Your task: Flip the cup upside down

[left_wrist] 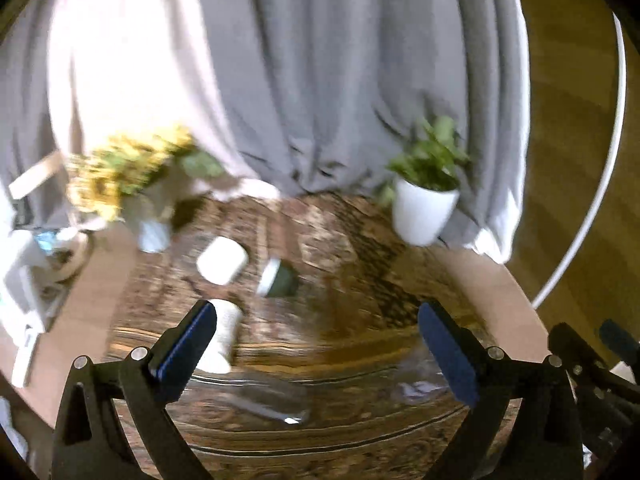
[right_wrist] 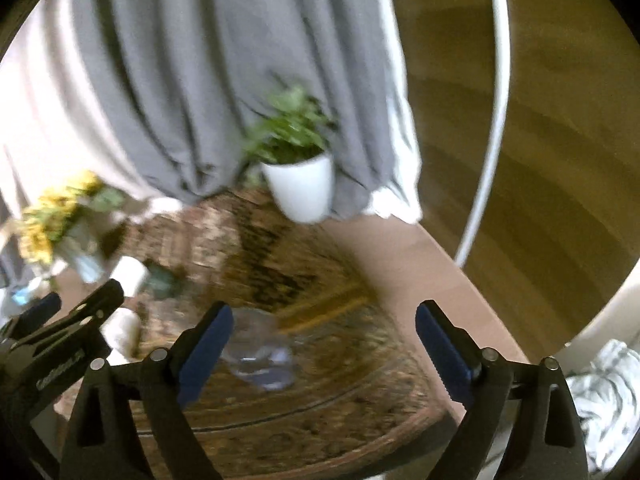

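Fingers of the left gripper stand spread wide with nothing between them, and the right gripper is spread the same way, its blue pads bare. Both hang above the patterned desk, neither touching anything.

Just beyond the right gripper's left finger, a clear glass cup sits on the desk; motion blur hides whether it stands upright or lies tilted. In the left wrist view the same cup appears low between the 2 fingers, a faint outline with one bright glint.

Judging by its look, the cup is stiff, smooth and breakable, probably light, and likely slippery against the pads. A hold across the middle of the wall, with the pads flat on opposite sides, seems safest; a pinch on the rim could chip it or let it swing during the turn. Setting it down gently on its mouth would matter.

Only the left wrist view shows the 2 white cups and the dark green cup clearly, further out on the desk. Only the right wrist view shows the desk's right edge and the striped cloth below it. Both show the white plant pot, the yellow flowers and the grey curtain behind.
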